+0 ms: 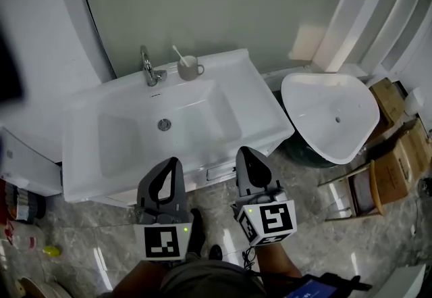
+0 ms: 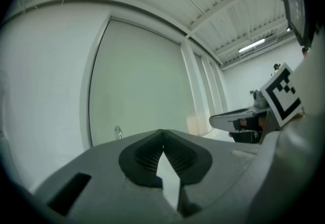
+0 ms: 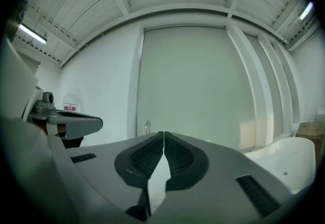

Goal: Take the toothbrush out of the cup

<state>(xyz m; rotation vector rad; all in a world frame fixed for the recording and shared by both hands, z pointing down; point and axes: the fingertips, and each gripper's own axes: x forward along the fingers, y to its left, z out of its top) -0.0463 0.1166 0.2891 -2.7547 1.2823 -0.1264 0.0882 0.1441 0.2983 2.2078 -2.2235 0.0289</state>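
The left tool (image 1: 174, 163) and right tool (image 1: 244, 153), both pinched together and empty, risked toppling the beige ceramic cup (image 1: 189, 69) and its white toothbrush (image 1: 179, 55) at twelve o'clock.

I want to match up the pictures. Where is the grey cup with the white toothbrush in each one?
Head view: the grey cup with the white toothbrush stands on the white sink's back edge, right of the shiny metal tap.
Left gripper view: not in it.
Right gripper view: not in it.
Shared landmark: the tap, small and low near the middle in both gripper views.
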